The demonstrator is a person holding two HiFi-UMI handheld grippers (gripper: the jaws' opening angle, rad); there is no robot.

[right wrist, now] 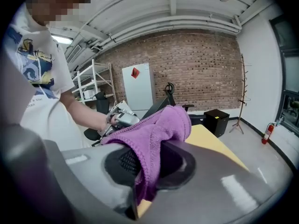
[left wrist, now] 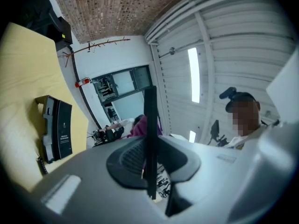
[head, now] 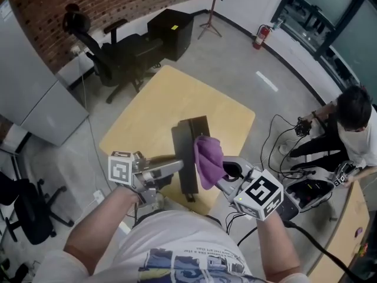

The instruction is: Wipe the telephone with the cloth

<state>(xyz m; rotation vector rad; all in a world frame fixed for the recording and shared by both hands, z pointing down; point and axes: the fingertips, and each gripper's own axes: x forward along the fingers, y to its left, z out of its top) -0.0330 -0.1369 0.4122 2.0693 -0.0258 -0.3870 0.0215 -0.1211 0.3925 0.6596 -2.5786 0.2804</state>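
A long flat black telephone handset [head: 185,161] is held up over the yellow table [head: 153,117], and my left gripper [head: 175,167] is shut on its edge from the left. In the left gripper view the handset [left wrist: 150,134] shows edge-on between the jaws. The black telephone base [left wrist: 58,127] stands on the table behind, also seen in the head view [head: 199,126]. My right gripper [head: 227,173] is shut on a purple cloth [head: 208,158], which rests against the handset's right side. The cloth [right wrist: 159,134] drapes over the right jaws and hides the pads.
A black office chair [head: 112,55], a black cabinet [head: 171,31] and a grey cabinet [head: 35,93] stand beyond the table. A person [head: 350,128] sits on the floor at the right among cables [head: 283,152]. A fire extinguisher [head: 261,36] is by the far wall.
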